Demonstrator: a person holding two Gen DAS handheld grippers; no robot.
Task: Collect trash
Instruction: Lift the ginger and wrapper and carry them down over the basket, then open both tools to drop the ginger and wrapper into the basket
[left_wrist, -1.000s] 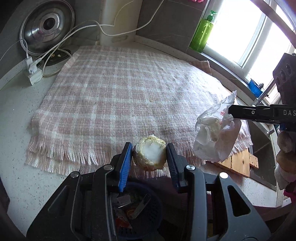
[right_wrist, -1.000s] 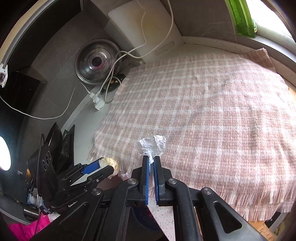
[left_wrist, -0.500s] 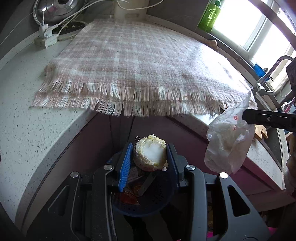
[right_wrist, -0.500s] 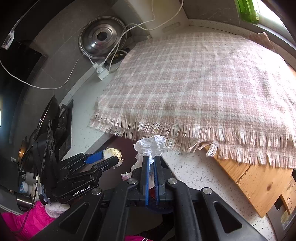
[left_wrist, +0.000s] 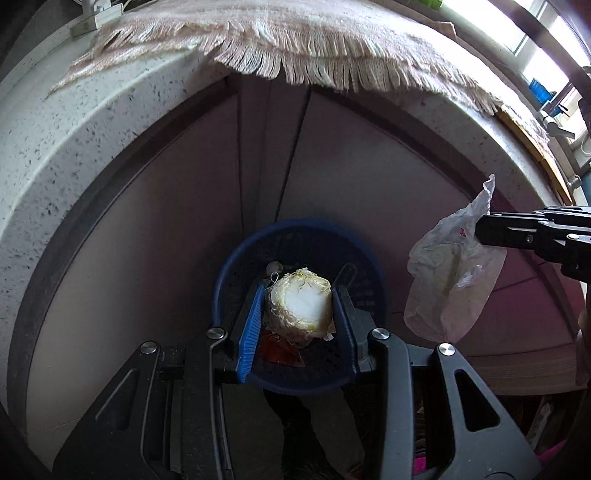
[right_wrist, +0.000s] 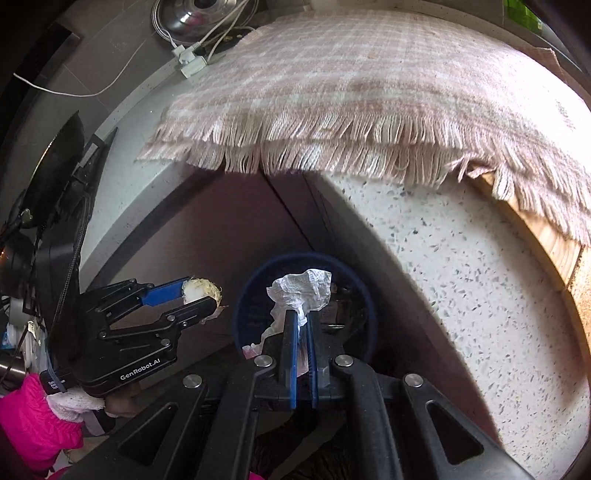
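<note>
Pickup part looks done: left gripper (left_wrist: 299, 314) jaws are clamped on the pale round cabbage stump (left_wrist: 300, 309), right gripper (right_wrist: 300, 325) jaws are pinched tight on the crumpled white plastic bag (right_wrist: 301, 290). Both hang over the round blue mesh bin (left_wrist: 229, 280) below the counter (left_wrist: 66, 122). Only the drop is left.

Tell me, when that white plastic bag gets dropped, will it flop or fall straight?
The plastic bag is probably floppy: it sags crumpled from the right gripper, whose jaws pinch only one corner. It looks thin and see-through, so likely very light. It may drift and miss the blue bin.
</note>
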